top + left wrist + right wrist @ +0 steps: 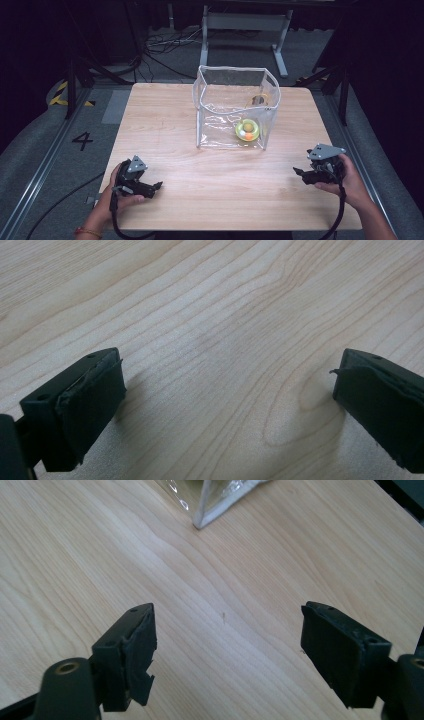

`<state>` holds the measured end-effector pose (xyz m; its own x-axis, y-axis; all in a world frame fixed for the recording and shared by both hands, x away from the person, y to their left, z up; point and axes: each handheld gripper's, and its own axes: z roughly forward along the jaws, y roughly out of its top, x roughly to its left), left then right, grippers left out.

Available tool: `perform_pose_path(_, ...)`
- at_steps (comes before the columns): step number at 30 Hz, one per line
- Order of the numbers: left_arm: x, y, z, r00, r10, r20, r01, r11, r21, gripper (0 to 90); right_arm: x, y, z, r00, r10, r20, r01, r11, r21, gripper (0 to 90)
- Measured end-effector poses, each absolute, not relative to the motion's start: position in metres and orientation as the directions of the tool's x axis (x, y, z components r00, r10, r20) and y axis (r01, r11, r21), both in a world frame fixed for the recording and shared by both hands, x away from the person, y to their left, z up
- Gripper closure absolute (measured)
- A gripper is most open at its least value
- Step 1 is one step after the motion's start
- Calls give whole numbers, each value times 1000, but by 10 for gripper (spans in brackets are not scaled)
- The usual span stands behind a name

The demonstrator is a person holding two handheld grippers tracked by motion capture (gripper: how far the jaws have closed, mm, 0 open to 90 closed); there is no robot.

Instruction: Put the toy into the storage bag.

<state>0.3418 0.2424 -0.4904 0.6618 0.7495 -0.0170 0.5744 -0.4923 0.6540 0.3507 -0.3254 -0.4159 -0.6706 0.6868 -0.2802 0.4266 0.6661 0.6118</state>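
Clear bag [235, 107] with yellow ring toy [248, 130] inside; left gripper [227, 390] and right gripper [227, 645] both wide, empty.

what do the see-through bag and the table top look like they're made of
The bag looks like soft clear plastic, probably vinyl: glossy, wrinkled walls that you see through, with a pale trim along the edges. The table top looks like light wood or a wood-grain laminate, matte, with grain lines and a knot pattern.

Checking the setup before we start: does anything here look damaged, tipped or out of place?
Nothing stands out. The clear bag stands upright on the table with a yellow-green ring toy inside. Both the left gripper and right gripper are open and hold nothing.
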Motion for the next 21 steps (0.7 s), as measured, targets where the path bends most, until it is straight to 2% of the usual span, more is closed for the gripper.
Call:
perform_pose_path(10, 342, 242, -490, 662, 749, -17, 574, -492, 654, 6, 336, -355, -452, -639, 744, -198, 468, 579, 668, 206)
perform_pose_path(12, 342, 242, -491, 661, 750, -17, 573, -490, 657, 6, 332, -363, -461, -645, 749, -152, 481, 552, 681, 197)
perform_pose_path(15, 342, 242, -491, 661, 750, -14, 572, -491, 657, 5, 329, -369, -470, -623, 768, -147, 489, 529, 694, 210)
perform_pose_path(20, 342, 242, -490, 662, 750, -16, 573, -492, 655, 6, 322, -385, -489, -568, 818, -92, 529, 448, 721, 188)
perform_pose_path(21, 342, 242, -490, 662, 750, -14, 573, -493, 655, 6, 321, -389, -492, -551, 832, -56, 537, 406, 740, 187)
